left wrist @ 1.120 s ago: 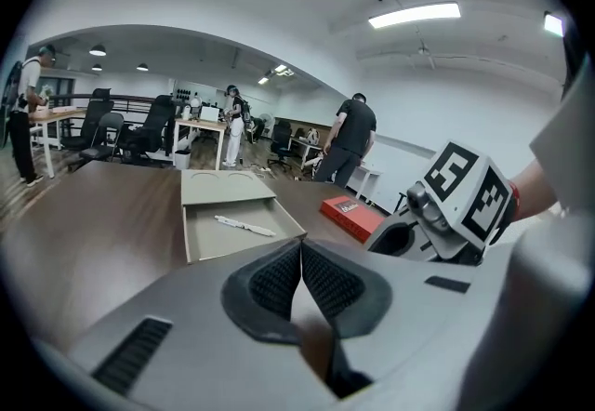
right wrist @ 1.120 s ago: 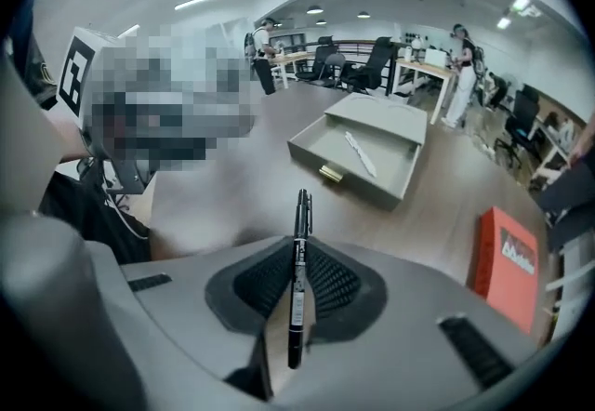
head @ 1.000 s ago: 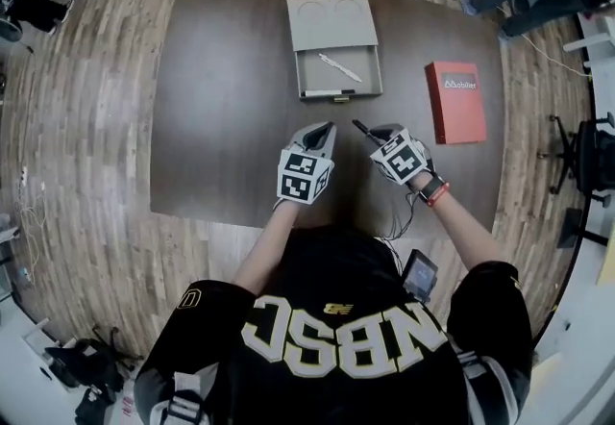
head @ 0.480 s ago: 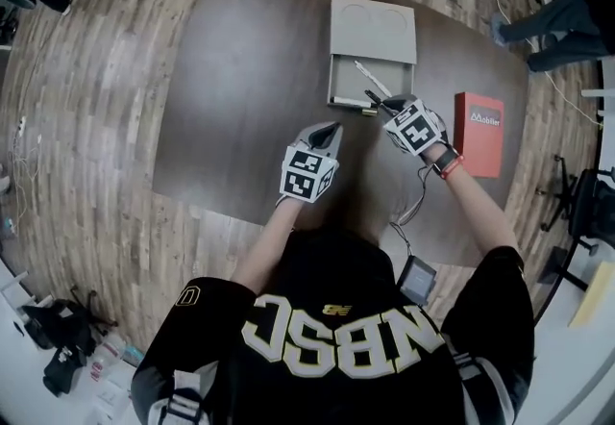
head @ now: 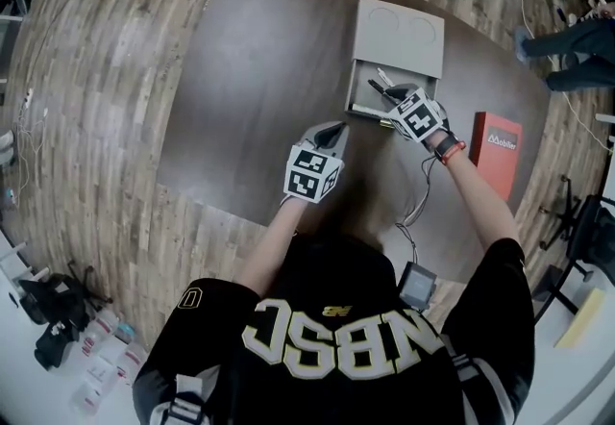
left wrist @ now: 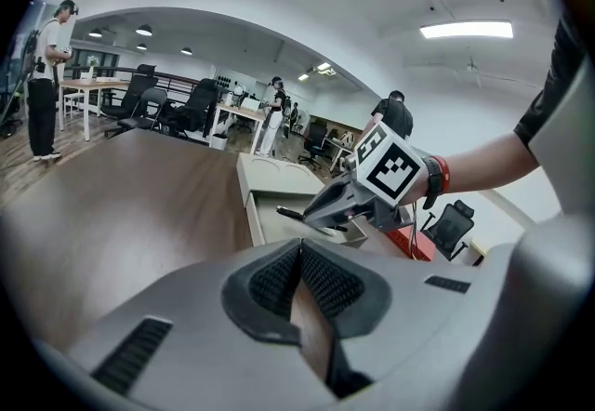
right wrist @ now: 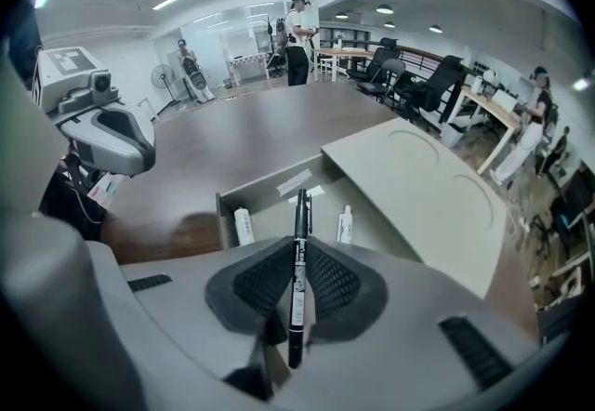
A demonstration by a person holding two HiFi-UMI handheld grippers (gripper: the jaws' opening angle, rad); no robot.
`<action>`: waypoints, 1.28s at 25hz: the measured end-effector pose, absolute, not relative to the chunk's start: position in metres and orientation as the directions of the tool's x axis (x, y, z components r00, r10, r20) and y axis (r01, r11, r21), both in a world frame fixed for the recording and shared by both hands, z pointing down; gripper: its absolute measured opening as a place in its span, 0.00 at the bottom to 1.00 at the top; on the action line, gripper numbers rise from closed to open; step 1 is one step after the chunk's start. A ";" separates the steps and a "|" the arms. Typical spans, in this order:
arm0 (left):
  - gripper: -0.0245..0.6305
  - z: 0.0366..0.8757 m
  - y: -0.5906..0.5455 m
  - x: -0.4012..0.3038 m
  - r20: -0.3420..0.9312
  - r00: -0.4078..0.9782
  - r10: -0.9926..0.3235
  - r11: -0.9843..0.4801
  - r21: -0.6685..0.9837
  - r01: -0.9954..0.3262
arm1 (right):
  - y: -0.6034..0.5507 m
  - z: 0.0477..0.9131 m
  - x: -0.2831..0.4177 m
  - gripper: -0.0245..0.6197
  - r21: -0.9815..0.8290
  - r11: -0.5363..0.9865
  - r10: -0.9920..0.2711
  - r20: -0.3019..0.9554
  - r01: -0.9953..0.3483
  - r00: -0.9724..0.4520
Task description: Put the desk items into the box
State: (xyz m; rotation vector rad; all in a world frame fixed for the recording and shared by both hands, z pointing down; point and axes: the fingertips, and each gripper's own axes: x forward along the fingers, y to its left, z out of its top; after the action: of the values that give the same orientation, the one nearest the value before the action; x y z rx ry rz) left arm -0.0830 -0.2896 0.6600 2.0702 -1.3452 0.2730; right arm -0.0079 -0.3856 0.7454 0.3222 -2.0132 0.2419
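Moved forward from the near table edge to the box (head: 399, 29): right gripper (head: 389, 98), black pen (head: 378, 87) sticking out over the open part, likely ready to drop in. Left gripper (head: 334, 130) back over the table (head: 259, 58), out of the way. Red book (head: 495, 159) outside the box, white print too small to read.

Left gripper view: jaws pressed together, nothing between.

Right gripper view: jaws squeezed on the pen, pointing at the box. White markers (right wrist: 244, 226) already inside. Pen label too small to read.

The person wears a black jersey (head: 336, 356) with white lettering and a red-trimmed wristband (head: 450, 150) (right wrist); the grey left tool (head: 330, 132) and right tool (head: 386, 96) each carry a black-and-white marker cube
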 end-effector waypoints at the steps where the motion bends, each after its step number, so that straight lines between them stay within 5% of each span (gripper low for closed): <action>1: 0.06 0.660 -0.289 -0.084 0.496 0.451 -0.742 -0.263 0.403 -0.876 | -0.387 0.750 -0.009 0.12 -0.027 0.945 -0.121 0.898 -0.327 -0.424; 19: 0.06 0.655 -0.284 -0.093 0.512 0.439 -0.739 -0.273 0.368 -0.889 | -0.388 0.775 -0.019 0.16 -0.028 0.928 -0.139 0.900 -0.371 -0.414; 32: 0.06 0.600 -0.279 -0.097 0.393 0.428 -0.814 -0.315 0.321 -0.893 | -0.365 0.669 0.020 0.18 -0.080 0.781 -0.374 0.733 -0.619 -0.568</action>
State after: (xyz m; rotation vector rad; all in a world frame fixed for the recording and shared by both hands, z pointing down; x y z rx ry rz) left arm -0.0967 -0.2794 0.6000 2.1965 -1.4395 0.2155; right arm 0.0205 -0.3654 0.6686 0.7336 -2.2339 0.4283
